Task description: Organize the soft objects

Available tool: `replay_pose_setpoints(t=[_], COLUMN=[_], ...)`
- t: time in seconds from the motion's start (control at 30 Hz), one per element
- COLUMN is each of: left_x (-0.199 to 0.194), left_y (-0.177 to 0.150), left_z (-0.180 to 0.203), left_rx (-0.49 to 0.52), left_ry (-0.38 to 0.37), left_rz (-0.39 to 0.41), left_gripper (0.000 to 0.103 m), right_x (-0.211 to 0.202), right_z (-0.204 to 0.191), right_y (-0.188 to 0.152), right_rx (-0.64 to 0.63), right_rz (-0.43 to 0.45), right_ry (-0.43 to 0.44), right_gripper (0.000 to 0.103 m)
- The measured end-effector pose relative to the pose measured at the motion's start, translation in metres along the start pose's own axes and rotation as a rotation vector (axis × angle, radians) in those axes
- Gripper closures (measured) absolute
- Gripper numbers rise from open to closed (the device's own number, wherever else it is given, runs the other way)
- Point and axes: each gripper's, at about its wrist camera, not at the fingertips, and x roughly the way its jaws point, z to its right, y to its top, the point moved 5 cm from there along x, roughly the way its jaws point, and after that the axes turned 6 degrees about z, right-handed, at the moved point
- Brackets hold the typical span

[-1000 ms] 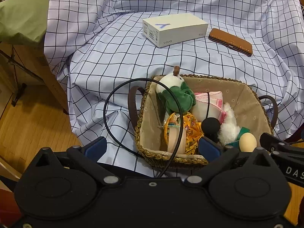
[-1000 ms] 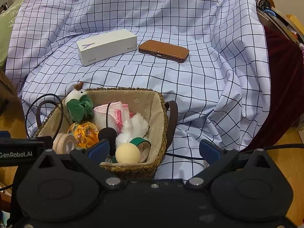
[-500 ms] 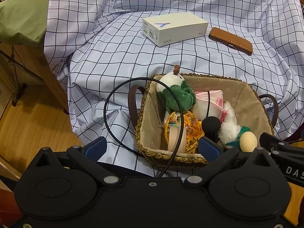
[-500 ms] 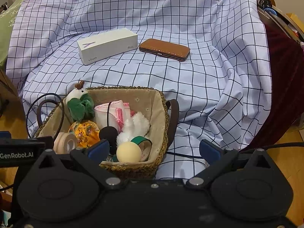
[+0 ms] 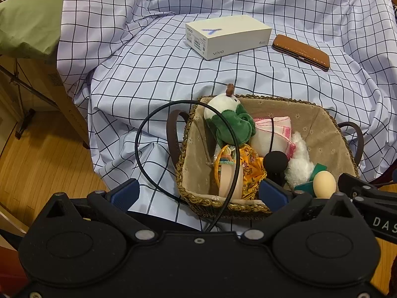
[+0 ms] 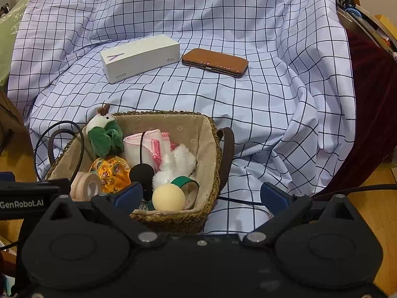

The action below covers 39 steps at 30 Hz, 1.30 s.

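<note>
Woven basket point(image 5: 218, 203) on checked cloth point(image 5: 148, 74) holds plush point(image 5: 230, 121), towel point(image 5: 270, 134), white fluff, ball point(image 6: 168, 197), tape. Box & wallet lie behind. L claw point(image 5: 198, 193) and R claw point(image 6: 201, 195): both spread apart, empty, near basket's front.

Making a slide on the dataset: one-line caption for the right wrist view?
Open right gripper facing a woven basket of soft toys on checked cloth.

The woven straw basket point(image 6: 173, 219) sits on the checked cloth point(image 6: 260, 124). At its twelve o'clock lies the white cardboard box point(image 6: 140, 57); the brown leather case point(image 6: 215, 62) lies at one o'clock.
</note>
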Motion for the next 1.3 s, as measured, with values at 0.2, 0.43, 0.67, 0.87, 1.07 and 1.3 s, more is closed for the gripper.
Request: replay_pose_setpoints(t=[0.2,0.43,0.67,0.87,1.07,1.3], left_x=[0.0,0.0001,0.0001,0.0007,0.0011,0.001], left_y=[0.0,-0.0005,-0.0003,-0.0011,-0.0012,-0.0016], left_z=[-0.0002,-0.0002,0.0002,-0.0005,-0.0002,-0.0003], left_rx=[0.001,-0.001,-0.002,-0.002,-0.001,0.003], left_ry=[-0.001,0.0,0.0,0.0,-0.002,0.006], left_rz=[0.0,-0.001,-0.002,-0.004,-0.006,0.0], left_gripper=[0.004,0.004,0.004,0.004,0.004,0.004], right_x=[0.0006,0.0013,0.0019,0.002,0.0025,0.0027], right_z=[0.0003,0.0012,0.0013,0.0016,0.0018,0.0018], right_y=[-0.0004,-0.0005,-0.0009,-0.001,-0.0014,-0.0019], right_rx=[0.0,0.001,0.002,0.001,0.002,0.002], right_rz=[-0.002,-0.005,-0.01,-0.011,-0.012,-0.013], right_ry=[0.002,0.005,0.006,0.005,0.005,0.006], right_gripper=[0.001,0.001,0.001,0.001,0.001,0.001])
